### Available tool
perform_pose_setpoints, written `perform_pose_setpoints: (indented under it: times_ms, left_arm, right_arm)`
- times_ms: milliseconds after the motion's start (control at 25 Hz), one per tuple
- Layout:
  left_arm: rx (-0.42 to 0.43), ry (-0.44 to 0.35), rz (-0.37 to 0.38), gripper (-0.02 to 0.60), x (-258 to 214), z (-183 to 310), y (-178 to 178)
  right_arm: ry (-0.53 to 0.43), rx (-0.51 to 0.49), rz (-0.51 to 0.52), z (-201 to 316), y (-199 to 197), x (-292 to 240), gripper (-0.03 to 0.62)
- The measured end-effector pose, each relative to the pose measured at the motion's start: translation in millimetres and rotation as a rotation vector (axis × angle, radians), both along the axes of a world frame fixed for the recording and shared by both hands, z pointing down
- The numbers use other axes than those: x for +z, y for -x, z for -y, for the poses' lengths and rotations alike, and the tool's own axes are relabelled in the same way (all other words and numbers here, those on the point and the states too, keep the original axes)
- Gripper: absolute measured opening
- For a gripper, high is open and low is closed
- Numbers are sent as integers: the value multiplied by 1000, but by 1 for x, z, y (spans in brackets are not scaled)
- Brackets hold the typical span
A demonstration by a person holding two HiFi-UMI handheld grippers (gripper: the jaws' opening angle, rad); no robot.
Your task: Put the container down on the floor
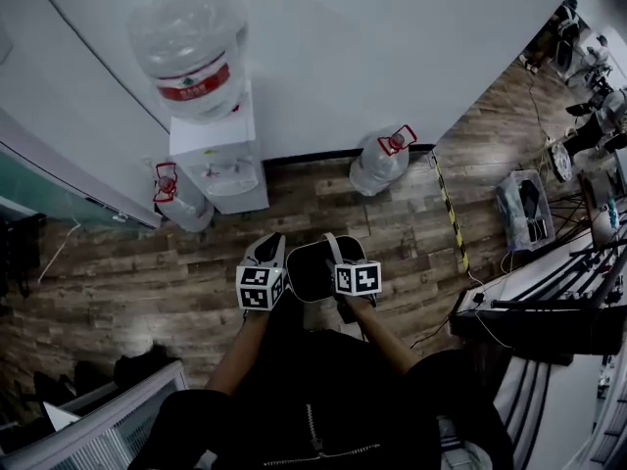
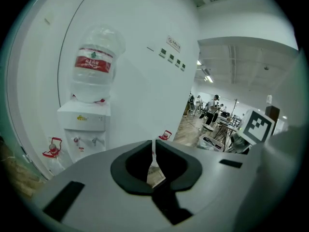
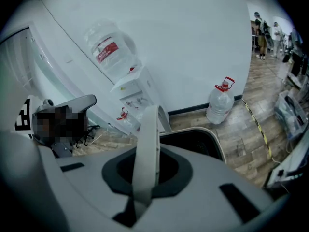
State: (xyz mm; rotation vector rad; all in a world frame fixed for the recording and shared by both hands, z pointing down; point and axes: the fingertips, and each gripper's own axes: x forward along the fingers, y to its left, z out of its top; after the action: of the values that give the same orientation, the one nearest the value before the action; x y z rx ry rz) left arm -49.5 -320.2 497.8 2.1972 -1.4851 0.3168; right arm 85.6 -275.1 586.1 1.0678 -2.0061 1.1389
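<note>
Above the brown wood-plank floor (image 1: 118, 272), the dark, open-topped plastic container (image 3: 198, 140) hangs by its pale curved strap handle (image 3: 147, 124). The right gripper (image 3: 145, 151) pinches that handle between its jaws, so 1 narrow grip carries the whole load. The main risk, as I judge it, is that the strap slides through the pads. The container could also swing on the way down and land on an edge instead of flat. The white water dispenser (image 1: 216, 155) at 11 o'clock and the clear water bottle (image 1: 380, 162) at 1 o'clock stand well apart, so a knock looks unlikely. The left gripper (image 2: 153, 148), at 9 o'clock of the container, has its jaws pressed together on nothing. Both forearms reach forward from the body, with the right gripper tipped steeply down and the left nearer level.
</note>
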Motion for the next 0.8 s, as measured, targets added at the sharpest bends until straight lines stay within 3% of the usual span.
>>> perform_pose_setpoints:
  times_ms: [360,800]
  left_arm:
    - [27,16,-2,34,5,64,36]
    - [26,27,-2,34,6,105,57]
  right_arm:
    - [9,63,25,82,32,-4,20]
    - [-7,101,56,157,46,-17,21]
